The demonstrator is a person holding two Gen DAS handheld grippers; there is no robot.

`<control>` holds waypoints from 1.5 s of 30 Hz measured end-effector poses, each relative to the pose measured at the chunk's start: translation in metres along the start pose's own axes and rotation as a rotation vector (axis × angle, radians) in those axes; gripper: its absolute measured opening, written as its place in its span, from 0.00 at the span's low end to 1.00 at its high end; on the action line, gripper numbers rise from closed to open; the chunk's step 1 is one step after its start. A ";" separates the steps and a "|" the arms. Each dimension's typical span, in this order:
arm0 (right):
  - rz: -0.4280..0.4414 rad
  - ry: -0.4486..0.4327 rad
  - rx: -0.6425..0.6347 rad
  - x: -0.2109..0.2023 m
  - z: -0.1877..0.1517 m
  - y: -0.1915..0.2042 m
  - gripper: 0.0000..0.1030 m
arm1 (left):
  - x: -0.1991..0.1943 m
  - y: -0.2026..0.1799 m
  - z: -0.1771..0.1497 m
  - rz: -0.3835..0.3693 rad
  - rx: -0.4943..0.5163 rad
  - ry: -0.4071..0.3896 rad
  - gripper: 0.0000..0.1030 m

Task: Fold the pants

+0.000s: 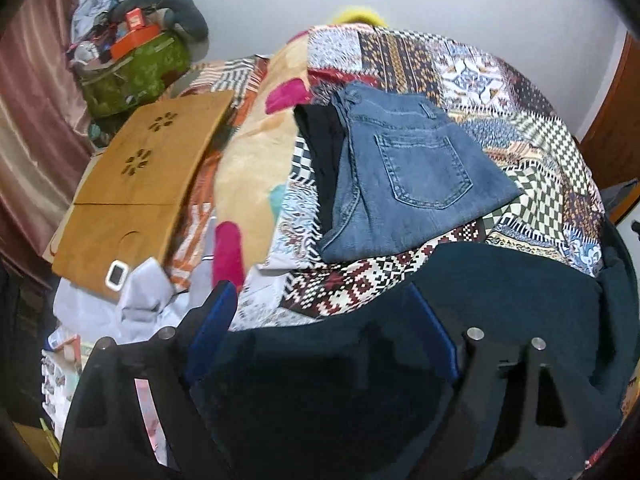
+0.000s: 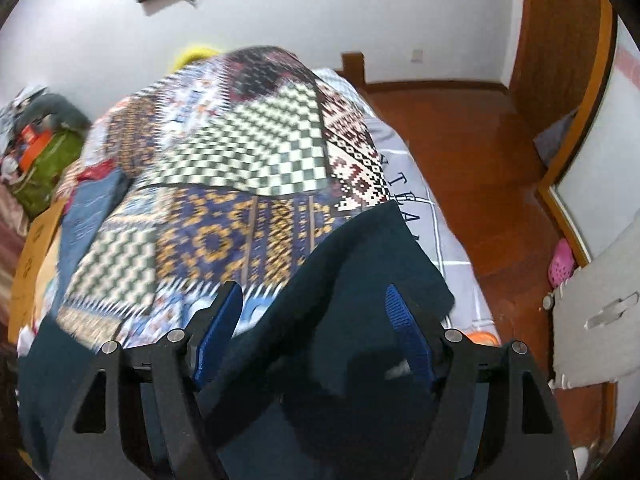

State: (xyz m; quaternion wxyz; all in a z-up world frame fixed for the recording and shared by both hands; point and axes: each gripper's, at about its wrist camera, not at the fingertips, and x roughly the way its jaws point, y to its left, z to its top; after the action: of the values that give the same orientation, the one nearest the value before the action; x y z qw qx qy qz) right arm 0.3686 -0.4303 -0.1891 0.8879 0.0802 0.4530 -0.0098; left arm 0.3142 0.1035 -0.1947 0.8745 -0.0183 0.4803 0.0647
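Dark teal pants (image 1: pixel 500 300) lie on the patterned bedspread (image 1: pixel 540 140) at the near edge of the bed. My left gripper (image 1: pixel 320 300) is open, its blue pads wide apart, with the pants' fabric lying between and under them. In the right wrist view the same pants (image 2: pixel 360 264) drape between the open jaws of my right gripper (image 2: pixel 316 300); a corner of the fabric reaches toward the bed's right edge. Neither gripper is closed on the cloth.
Folded blue jeans (image 1: pixel 408 176) rest on a dark garment in the middle of the bed. A wooden lap table (image 1: pixel 140 184) and a green bag (image 1: pixel 132 72) stand at the left. Wooden floor (image 2: pixel 480 152) and a pink shoe (image 2: pixel 562 264) lie right of the bed.
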 end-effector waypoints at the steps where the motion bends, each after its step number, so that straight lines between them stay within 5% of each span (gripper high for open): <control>1: -0.001 0.020 0.018 0.014 0.005 -0.003 0.69 | 0.005 -0.002 0.001 0.000 0.006 0.004 0.83; 9: -0.111 0.125 0.088 0.102 0.027 -0.022 0.68 | 0.029 -0.022 -0.002 -0.006 0.074 0.044 0.83; 12: -0.111 0.135 0.120 0.115 0.027 -0.031 0.46 | 0.029 -0.030 -0.004 -0.009 0.095 0.047 0.83; 14: -0.111 0.134 0.131 0.116 0.026 -0.035 0.20 | 0.028 -0.034 -0.005 -0.011 0.103 0.049 0.83; 16: -0.105 0.126 0.145 0.108 0.023 -0.039 0.09 | 0.024 -0.039 -0.006 -0.011 0.113 0.047 0.83; 34: -0.017 -0.172 0.163 -0.100 0.003 -0.109 0.06 | -0.045 -0.133 -0.044 -0.117 0.262 0.049 0.84; 45: -0.088 -0.092 0.125 -0.096 -0.079 -0.138 0.06 | -0.045 -0.150 -0.077 -0.118 0.276 0.109 0.85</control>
State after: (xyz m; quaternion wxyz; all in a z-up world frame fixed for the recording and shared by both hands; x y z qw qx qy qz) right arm 0.2364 -0.5601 -0.1759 0.8998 0.1149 0.4131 -0.0804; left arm 0.2448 -0.0563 -0.2025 0.8437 0.0705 0.5293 -0.0546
